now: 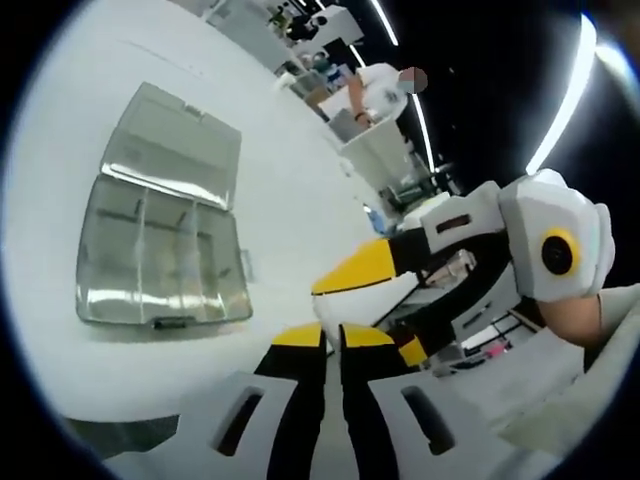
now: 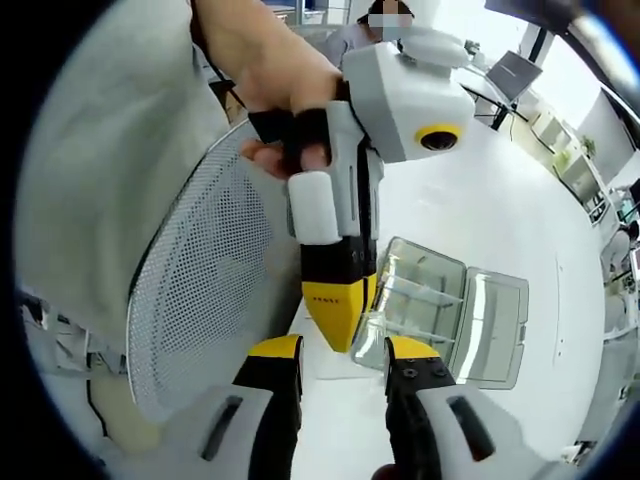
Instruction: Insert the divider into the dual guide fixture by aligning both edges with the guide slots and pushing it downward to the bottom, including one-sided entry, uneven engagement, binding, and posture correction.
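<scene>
A clear plastic box [image 1: 160, 255] lies open on the white table [image 1: 290, 200], its lid [image 1: 175, 145] folded back. Thin clear partitions stand inside it; I cannot tell a separate divider apart. My left gripper [image 1: 333, 336] has its black, yellow-tipped jaws pressed together with nothing visible between them. The right gripper [image 1: 385, 310] comes in from the right, close beside it. In the right gripper view my right gripper [image 2: 343, 350] is open, and the left gripper [image 2: 338, 310], held by a hand [image 2: 280, 90], points its shut yellow tip down between the right jaws. The box [image 2: 445, 315] lies just beyond.
A grey mesh chair back [image 2: 200, 290] stands close on the left of the right gripper view. A person [image 1: 375, 90] sits at a desk far across the room. More white desks with equipment [image 2: 560, 150] stand behind the table.
</scene>
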`<state>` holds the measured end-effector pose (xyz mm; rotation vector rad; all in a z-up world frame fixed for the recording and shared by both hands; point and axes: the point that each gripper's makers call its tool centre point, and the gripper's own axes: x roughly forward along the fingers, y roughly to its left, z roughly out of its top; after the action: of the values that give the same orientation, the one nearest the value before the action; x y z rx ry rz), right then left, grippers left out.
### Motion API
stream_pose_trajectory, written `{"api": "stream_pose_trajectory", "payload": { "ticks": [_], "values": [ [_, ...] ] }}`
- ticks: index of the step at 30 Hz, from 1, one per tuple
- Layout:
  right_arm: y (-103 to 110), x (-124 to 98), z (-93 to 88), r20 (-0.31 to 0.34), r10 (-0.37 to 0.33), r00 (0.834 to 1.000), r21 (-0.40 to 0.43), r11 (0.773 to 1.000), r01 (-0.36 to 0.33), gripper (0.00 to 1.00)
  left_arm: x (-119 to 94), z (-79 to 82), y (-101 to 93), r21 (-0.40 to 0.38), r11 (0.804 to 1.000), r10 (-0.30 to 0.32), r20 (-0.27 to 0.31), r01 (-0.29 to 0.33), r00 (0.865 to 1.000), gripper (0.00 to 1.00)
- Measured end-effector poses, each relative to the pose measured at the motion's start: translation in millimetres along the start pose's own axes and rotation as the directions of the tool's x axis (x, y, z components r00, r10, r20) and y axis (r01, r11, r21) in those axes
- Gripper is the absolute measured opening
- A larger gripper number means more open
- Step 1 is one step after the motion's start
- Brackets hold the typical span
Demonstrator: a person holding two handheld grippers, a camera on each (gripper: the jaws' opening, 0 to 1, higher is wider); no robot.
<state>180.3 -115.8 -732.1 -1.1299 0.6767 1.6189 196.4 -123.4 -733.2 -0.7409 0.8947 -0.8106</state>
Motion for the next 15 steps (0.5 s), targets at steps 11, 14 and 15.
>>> {"api": "stream_pose_trajectory", "payload": {
  "ticks": [11,14,15],
  "values": [
    [-1.6,1.0,-1.7,-0.009,-0.011,1.000,-0.040,0.999,0.011,0.25,0.6,-1.9,-1.7,0.028,1.000,-0.007,-0.003,0.007,1.000,0.00],
    [-1.6,0.9,-2.1,-0.012,-0.010,1.000,-0.048,0.999,0.009,0.25,0.0,-1.6,0.1,0.030,1.000,-0.003,-0.004,0.003,1.000,0.00],
    [-1.8,1.0,-2.4,-0.013,-0.012,1.000,-0.049,0.999,0.011,0.25,-0.3,-1.4,0.2,0.034,0.999,-0.002,-0.003,0.002,1.000,0.00]
  ]
}}
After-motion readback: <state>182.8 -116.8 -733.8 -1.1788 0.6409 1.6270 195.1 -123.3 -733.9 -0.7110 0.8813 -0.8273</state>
